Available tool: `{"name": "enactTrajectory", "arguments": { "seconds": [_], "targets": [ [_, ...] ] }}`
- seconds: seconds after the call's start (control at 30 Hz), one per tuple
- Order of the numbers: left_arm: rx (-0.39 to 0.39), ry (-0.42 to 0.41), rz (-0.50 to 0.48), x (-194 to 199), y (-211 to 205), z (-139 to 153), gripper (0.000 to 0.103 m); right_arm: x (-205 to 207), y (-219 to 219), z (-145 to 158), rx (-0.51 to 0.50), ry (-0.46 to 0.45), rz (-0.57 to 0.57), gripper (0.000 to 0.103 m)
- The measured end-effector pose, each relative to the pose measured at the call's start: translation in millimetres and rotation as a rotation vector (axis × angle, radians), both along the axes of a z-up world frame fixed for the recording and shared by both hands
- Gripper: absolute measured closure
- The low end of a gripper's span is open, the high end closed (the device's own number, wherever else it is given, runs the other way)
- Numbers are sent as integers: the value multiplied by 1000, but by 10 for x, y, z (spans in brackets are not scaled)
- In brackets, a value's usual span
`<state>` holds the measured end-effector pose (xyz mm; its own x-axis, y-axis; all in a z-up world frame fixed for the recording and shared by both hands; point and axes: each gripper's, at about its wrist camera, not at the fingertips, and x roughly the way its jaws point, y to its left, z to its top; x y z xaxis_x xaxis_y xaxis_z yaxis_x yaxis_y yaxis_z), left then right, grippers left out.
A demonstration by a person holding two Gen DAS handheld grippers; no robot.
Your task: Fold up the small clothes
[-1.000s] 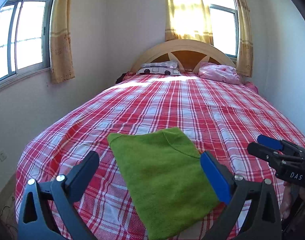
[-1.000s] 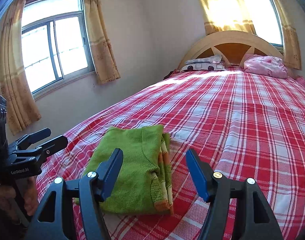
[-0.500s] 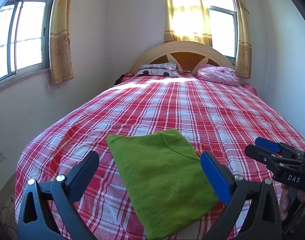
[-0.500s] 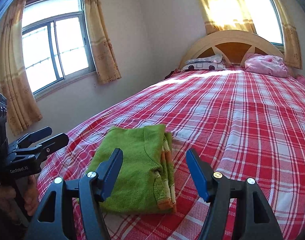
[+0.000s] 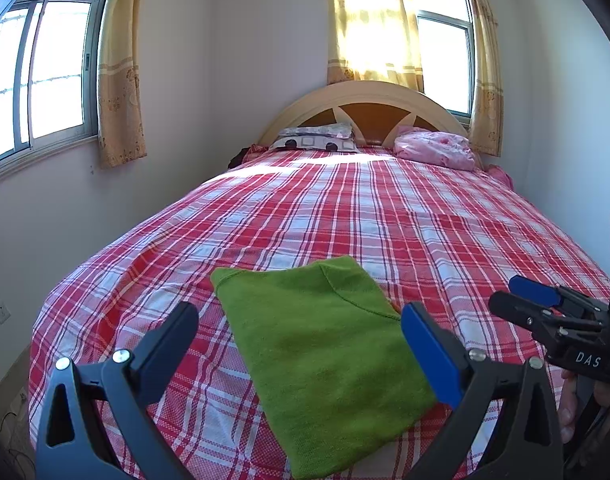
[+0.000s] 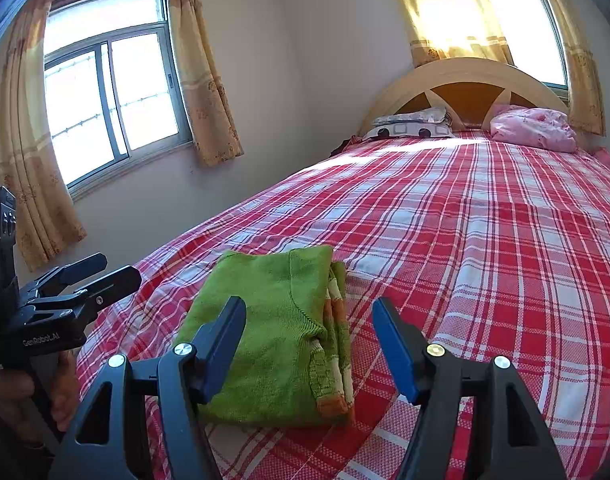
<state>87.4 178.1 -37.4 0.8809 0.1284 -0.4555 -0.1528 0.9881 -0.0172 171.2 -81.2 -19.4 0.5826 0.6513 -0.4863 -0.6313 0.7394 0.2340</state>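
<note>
Orange-striped folded layers only from right wrist

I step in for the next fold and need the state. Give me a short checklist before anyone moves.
1. Green garment lies flat on the plaid bedspread: ok.
2. Folded edges on its right are stacked evenly: ok.
3. Left gripper is open, holding nothing: ok.
4. Right gripper is open, holding nothing: ok.
5. Bedspread beyond the garment is free of clutter: ok.
6. Fold finished underneath: cannot tell.
</note>
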Motion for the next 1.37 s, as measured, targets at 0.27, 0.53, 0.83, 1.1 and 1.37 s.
{"name": "enactTrajectory", "arguments": {
  "seconds": [0.27, 0.53, 0.83, 1.1, 1.37],
  "targets": [
    [1, 3, 0, 6, 2, -5, 0, -14, 0, -7, 0, 1, 0, 36],
    [0, 3, -2, 2, 10, -4, 0, -30, -17, 0, 8, -9, -2, 36],
    [5, -14, 21, -6, 50, 41, 0, -59, -38, 18, 16, -21, -8, 36],
    [11, -6, 53, 18, 114, 35, 0, -75, -31, 21, 14, -24, -5, 36],
    [24, -39, 80, -17, 189, 45, 0, -85, -32, 14, 12, -19, -4, 36]
  ]
}}
